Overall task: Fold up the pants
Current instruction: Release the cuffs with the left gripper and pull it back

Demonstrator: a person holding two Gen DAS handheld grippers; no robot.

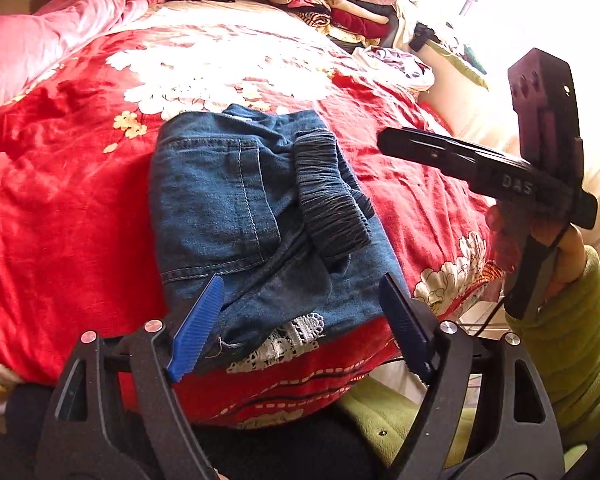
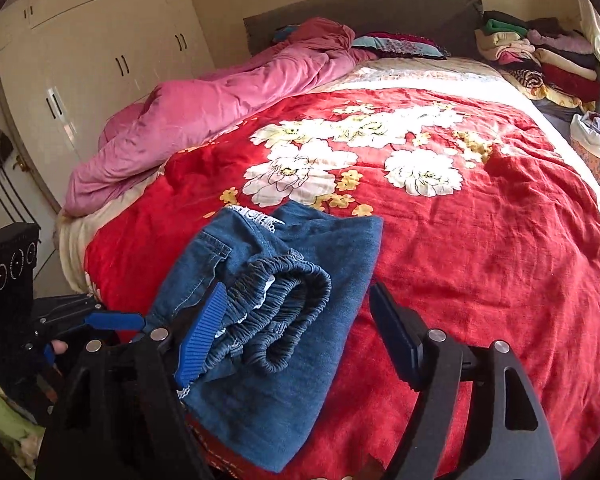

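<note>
Pants (image 1: 260, 216), blue denim with a gathered elastic waistband (image 1: 328, 192), lie folded into a compact bundle on the red floral blanket (image 1: 60, 208) near the foot edge of the bed. We hold the left gripper (image 1: 300, 324) just above the bundle's near edge, its blue-padded fingers (image 1: 198, 328) spread wide and holding nothing. Our right gripper (image 2: 296, 336) hovers over the waistband side, its fingers likewise wide apart and empty. White lace trim (image 1: 284, 342) shows at the bundle's near edge. A pink quilt (image 2: 204, 120) and a stack of folded clothes (image 2: 540, 56) lie toward the headboard.
</note>
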